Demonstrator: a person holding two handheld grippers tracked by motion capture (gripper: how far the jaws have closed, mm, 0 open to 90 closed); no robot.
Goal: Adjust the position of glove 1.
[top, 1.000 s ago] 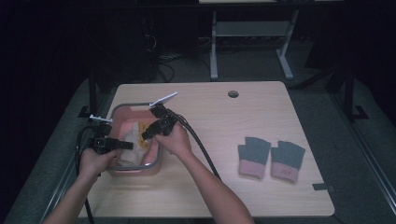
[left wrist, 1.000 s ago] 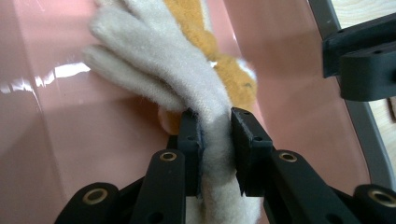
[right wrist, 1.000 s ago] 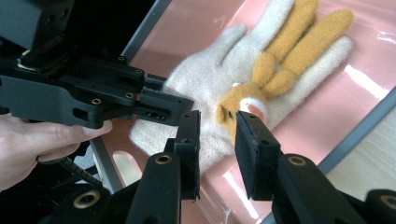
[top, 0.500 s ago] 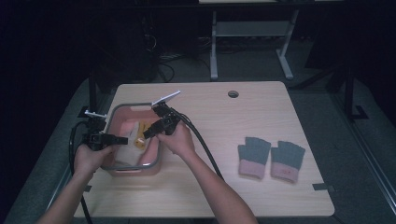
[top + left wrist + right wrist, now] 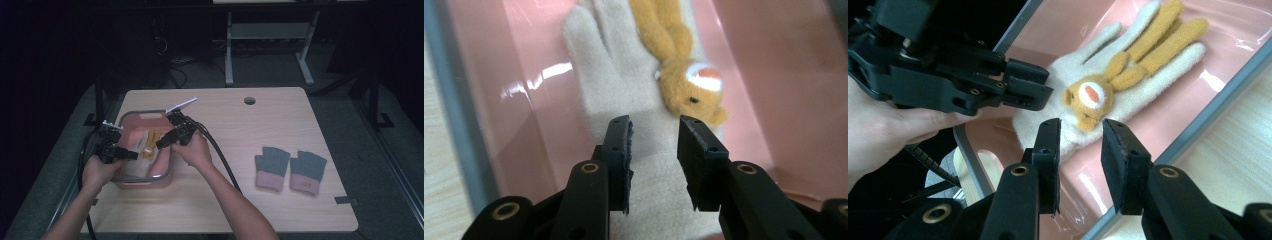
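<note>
My left gripper [image 5: 654, 135] hovers spread over the cream glove [image 5: 624, 105] in the pink bin [image 5: 131, 125], left of centre – jaws just narrowed, gripping nothing; my right gripper [image 5: 1080, 137] hangs spread – above the orange toy [image 5: 1093, 102].

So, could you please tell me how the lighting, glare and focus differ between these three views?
High view: dim, dark surroundings, the pale wooden table lit. Left gripper view: bright, white glare streaks on the glossy pink plastic tub, near black jaws soft. Right gripper view: well lit, the cream glove with an orange plush rabbit fairly sharp.
</note>
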